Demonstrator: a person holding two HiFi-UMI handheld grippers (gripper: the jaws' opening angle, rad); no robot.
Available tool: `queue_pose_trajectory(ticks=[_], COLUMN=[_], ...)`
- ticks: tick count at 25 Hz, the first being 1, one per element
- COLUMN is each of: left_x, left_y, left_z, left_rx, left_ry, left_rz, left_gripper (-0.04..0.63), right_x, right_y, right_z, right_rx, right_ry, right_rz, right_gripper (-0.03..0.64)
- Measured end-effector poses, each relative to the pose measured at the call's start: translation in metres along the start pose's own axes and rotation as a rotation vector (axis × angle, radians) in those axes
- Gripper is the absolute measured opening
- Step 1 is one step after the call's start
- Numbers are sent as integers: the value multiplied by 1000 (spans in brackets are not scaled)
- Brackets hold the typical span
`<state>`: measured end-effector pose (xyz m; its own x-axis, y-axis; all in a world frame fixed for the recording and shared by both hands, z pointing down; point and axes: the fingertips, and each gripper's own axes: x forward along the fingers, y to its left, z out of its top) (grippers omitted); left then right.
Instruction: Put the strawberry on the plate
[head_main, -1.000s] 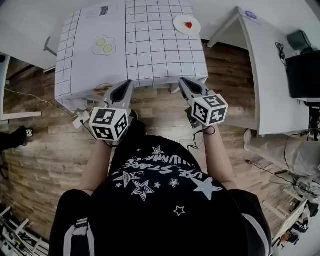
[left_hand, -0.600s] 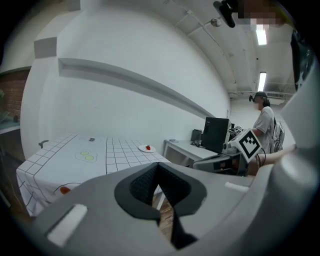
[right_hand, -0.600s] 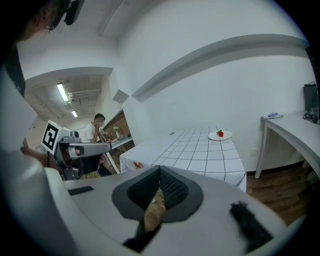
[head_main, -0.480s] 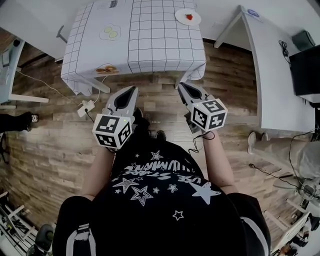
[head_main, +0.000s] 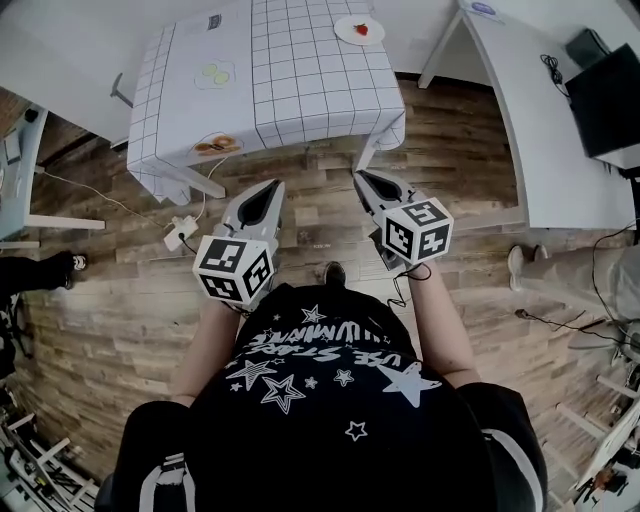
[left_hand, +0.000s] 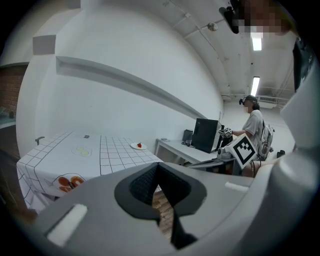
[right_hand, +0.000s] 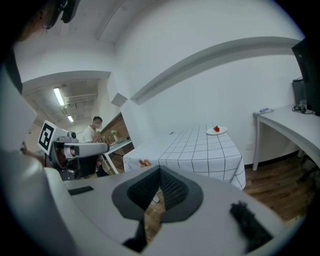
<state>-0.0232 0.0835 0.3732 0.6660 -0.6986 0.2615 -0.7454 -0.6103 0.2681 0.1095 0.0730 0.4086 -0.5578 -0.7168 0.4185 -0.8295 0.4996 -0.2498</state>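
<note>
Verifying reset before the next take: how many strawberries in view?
1. The strawberry sits on the plate at the far right corner of the gridded table. No others show; none looks hidden.

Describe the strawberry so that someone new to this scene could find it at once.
Start at the table, covered in white with a black grid. At its far right corner sits a small white plate, and the strawberry lies on it. It is the only red thing there; the other marks on the table look like flat pictures.
</note>
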Motion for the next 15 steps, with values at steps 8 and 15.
queue_pose_trajectory(ticks=[8,15], left_x=[-46,-143], left_y=[29,-19], left_z=[-44,-52], left_rx=[43,71], left_ry=[30,-16], left_rz=[42,44], left_gripper=[8,8], right_x=[26,-61], right_y=[49,131], right_z=[-35,-57], right_rx=[-28,-94], right_ry=[-21,-47], right_rz=[40,21], right_gripper=[14,14])
